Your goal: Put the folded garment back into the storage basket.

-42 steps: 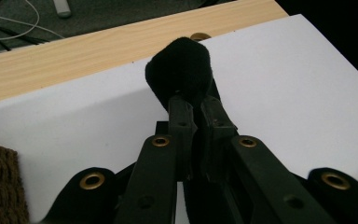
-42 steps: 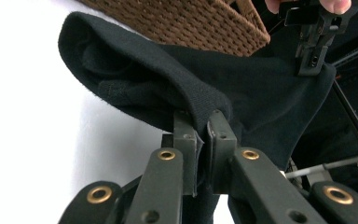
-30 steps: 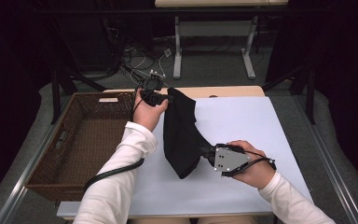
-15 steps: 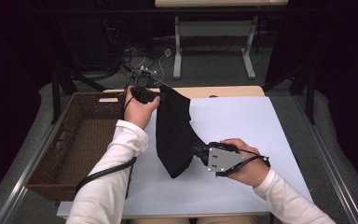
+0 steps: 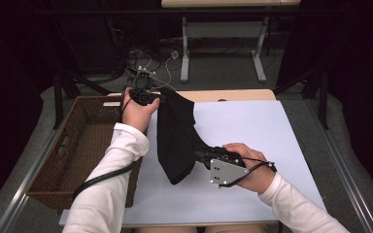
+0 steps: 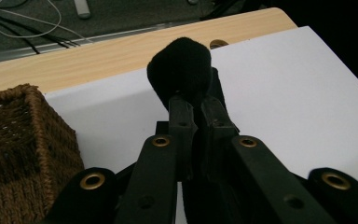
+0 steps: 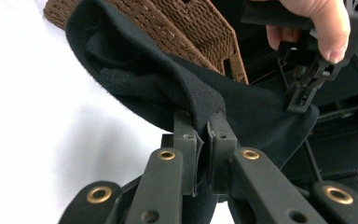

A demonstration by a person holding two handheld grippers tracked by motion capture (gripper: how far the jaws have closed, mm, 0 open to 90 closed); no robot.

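A black cloth [image 5: 175, 141] hangs stretched between my two grippers above the white table top [image 5: 252, 131]. My left gripper [image 5: 158, 97] is shut on the cloth's far corner, near the basket's back corner. In the left gripper view the jaws pinch a bunched black fold [image 6: 182, 74]. Nearer the front, my right gripper [image 5: 200, 154] is shut on the cloth's other edge. In the right gripper view the black cloth [image 7: 168, 88] drapes over the closed jaws, and the left gripper [image 7: 303, 105] grips its far corner.
A brown wicker basket [image 5: 63, 155] stands at the table's left edge, right beside the cloth. A wooden strip [image 5: 233, 94] runs along the table's back. Cables [image 5: 150, 63] and table legs [image 5: 184, 48] lie on the floor beyond.
Both hands have lifted slightly and shifted left toward the basket, carrying the cloth with them. Both grips are unchanged.
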